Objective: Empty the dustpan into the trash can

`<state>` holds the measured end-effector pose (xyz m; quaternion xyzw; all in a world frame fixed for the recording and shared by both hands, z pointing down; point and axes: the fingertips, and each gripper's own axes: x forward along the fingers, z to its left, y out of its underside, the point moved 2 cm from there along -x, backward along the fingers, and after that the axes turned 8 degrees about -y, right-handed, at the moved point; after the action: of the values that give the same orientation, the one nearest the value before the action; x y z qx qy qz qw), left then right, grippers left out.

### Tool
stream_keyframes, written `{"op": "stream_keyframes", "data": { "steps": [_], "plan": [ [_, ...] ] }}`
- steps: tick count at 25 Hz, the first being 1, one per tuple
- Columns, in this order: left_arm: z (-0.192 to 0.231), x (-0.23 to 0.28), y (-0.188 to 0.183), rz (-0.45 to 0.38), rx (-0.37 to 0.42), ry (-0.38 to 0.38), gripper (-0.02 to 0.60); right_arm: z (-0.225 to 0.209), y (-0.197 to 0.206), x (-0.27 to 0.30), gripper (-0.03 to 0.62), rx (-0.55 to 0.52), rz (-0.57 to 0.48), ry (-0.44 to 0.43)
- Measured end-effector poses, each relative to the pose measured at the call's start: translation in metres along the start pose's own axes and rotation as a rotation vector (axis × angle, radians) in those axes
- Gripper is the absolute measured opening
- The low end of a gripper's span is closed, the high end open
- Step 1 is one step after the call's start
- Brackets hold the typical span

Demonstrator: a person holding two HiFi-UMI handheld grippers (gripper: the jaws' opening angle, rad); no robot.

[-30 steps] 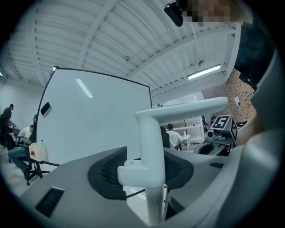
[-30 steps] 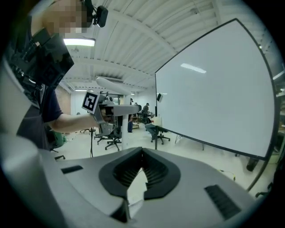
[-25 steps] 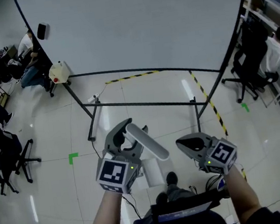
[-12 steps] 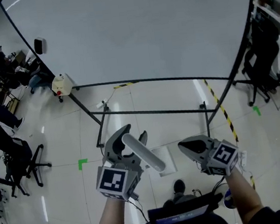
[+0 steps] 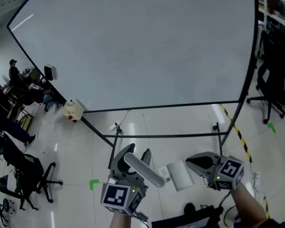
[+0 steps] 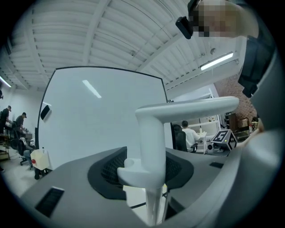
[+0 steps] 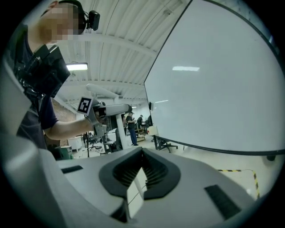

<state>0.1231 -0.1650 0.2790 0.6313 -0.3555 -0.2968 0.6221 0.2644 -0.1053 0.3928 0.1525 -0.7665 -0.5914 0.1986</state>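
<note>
Lower in frame than before, nearer the whiteboard stand (image 5: pixel 162 136) ahead, the left gripper (image 5: pixel 137 156) clamps the dustpan handle (image 5: pixel 146 171) at lower centre, the right gripper (image 5: pixel 191 161) beside it closed and empty, an office chair (image 5: pixel 32 169) at left.

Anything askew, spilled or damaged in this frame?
Nothing stands out. The left gripper clamps the white dustpan handle; the right gripper is shut and empty. No spill shows on the floor.
</note>
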Motion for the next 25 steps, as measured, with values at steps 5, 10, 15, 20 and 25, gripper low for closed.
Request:
{"op": "stream_keyframes", "data": {
  "steps": [5,10,15,20,25],
  "plan": [
    [-0.005,0.014,-0.003,0.007,-0.003,-0.012,0.190,-0.014,-0.005,-0.003,0.015,0.009,-0.028,-0.022],
    [-0.004,0.018,0.000,0.014,0.011,-0.037,0.190,-0.012,-0.015,0.009,0.015,-0.033,-0.016,-0.082],
    [0.009,0.016,0.005,0.009,0.033,-0.079,0.190,-0.013,-0.030,0.028,0.015,-0.084,-0.008,-0.135],
    [0.023,0.009,0.007,0.010,0.034,-0.107,0.190,-0.014,-0.045,0.047,0.015,-0.139,0.016,-0.163],
    [0.040,0.002,0.017,0.012,0.040,-0.119,0.190,-0.021,-0.052,0.063,0.015,-0.173,0.042,-0.145]
  ]
}}
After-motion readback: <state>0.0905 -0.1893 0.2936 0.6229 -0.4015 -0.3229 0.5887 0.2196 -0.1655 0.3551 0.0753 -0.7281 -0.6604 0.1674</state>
